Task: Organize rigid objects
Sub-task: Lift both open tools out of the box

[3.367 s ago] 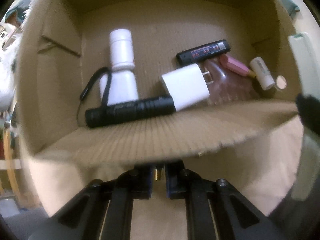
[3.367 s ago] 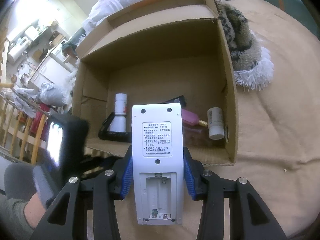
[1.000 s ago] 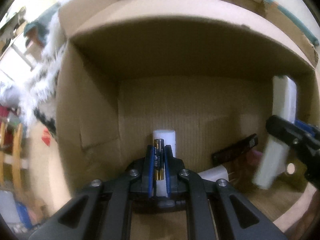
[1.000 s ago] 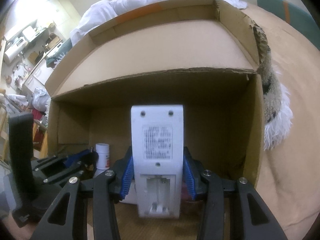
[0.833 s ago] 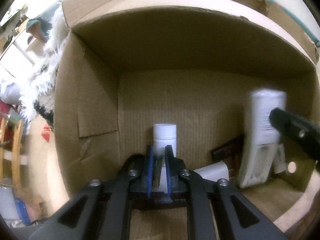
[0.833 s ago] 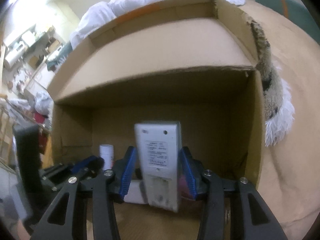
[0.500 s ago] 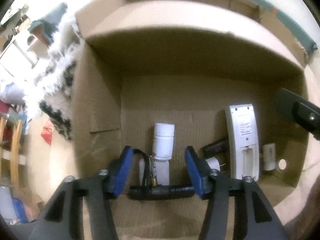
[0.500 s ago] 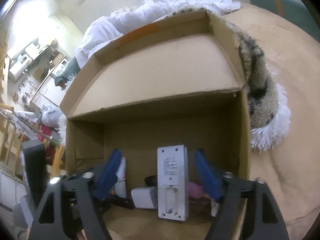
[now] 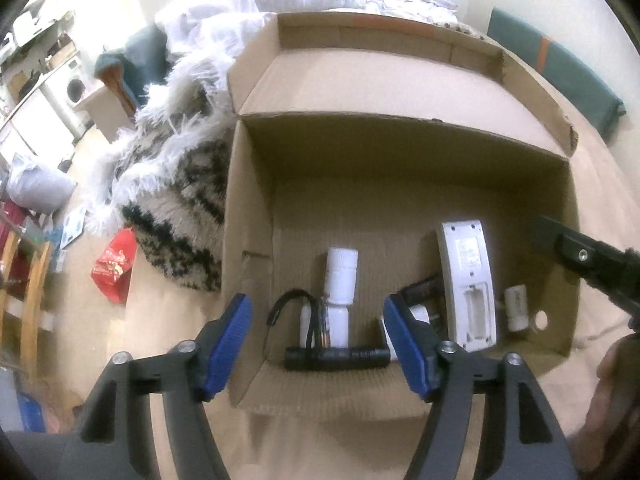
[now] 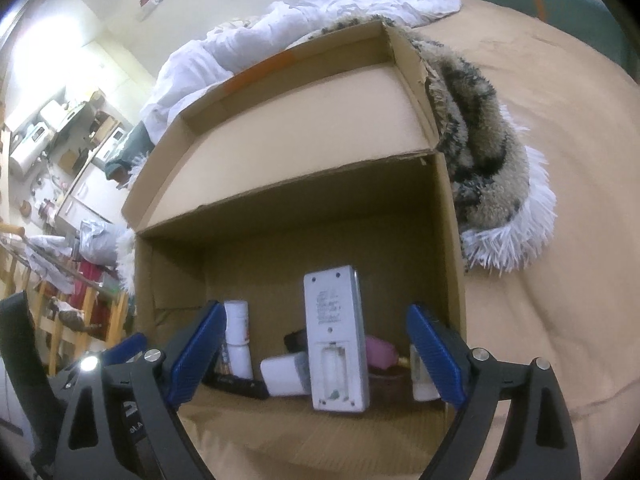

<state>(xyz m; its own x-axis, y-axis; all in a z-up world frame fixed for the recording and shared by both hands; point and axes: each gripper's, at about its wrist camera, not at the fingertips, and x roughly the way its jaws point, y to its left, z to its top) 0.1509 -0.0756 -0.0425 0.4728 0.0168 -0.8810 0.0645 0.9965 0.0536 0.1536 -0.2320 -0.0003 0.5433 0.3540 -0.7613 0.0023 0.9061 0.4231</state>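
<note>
Left wrist view: left gripper (image 9: pixel 318 338) has just been opening — jaws wide, nothing between the pads, hanging above the near edge of the cardboard box (image 9: pixel 248 216). Down inside, a battery (image 9: pixel 322 326) lies beside the white bottle (image 9: pixel 341 280), just behind the black flashlight (image 9: pixel 337 357) w/ its strap. White remote (image 9: pixel 468 284) lies back-up at right, batt. compartment uncovered. Risk: small battery is loose — any knock from a pad and it likely rolls under the bottle or flashlight.

Right wrist view: right gripper (image 10: pixel 316 354) also has just been opening, jaws very wide, empty; the remote (image 10: pixel 335 332) sits between them but clear of both pads. It seems propped on the white charger (image 10: pixel 285 374) and a pink item (image 10: pixel 380 354), though the dark floor makes that hard to confirm — if so, it may slide or tip onto them. The wide jaws could also catch the box's right wall.
</note>
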